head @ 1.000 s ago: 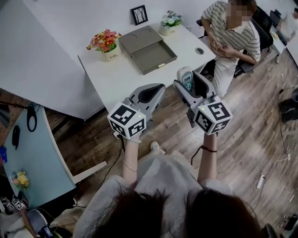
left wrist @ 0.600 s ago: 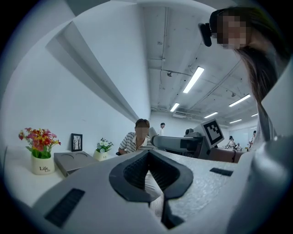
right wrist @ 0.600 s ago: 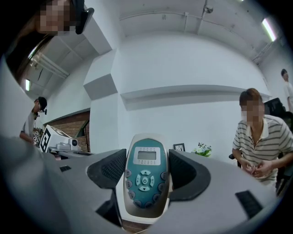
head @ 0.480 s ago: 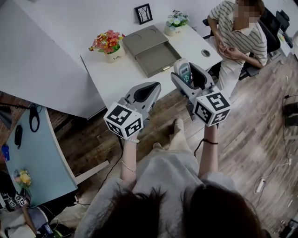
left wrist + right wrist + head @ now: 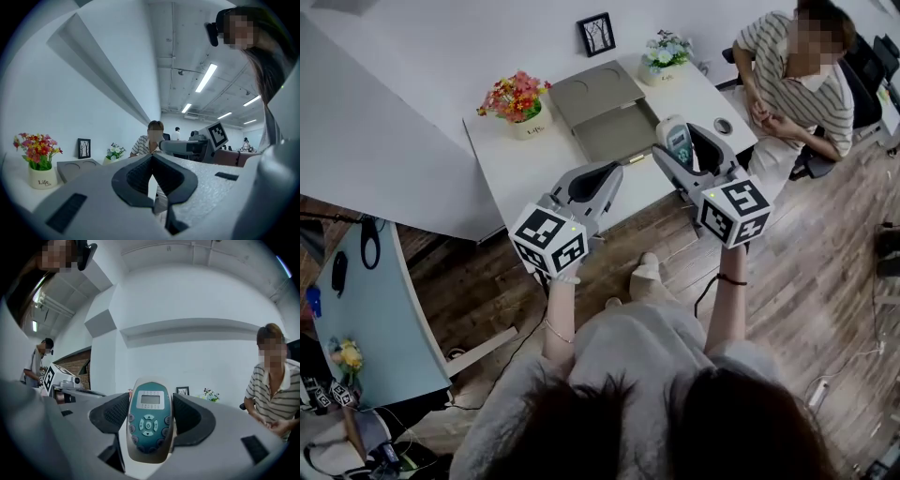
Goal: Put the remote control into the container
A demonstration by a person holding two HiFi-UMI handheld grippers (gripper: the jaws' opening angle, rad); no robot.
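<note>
The remote (image 5: 149, 420) is clamped between the right gripper's (image 5: 684, 146) jaws, its long axis running along them. It hangs just right of the container (image 5: 617, 131), so the open tray lies leftward. The left gripper (image 5: 598, 180), jaws together on nothing, hovers at the container's front.

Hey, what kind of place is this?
Probably an office: a white desk with a flower pot, a person seated in an office chair beside it, and long ceiling light strips overhead.
</note>
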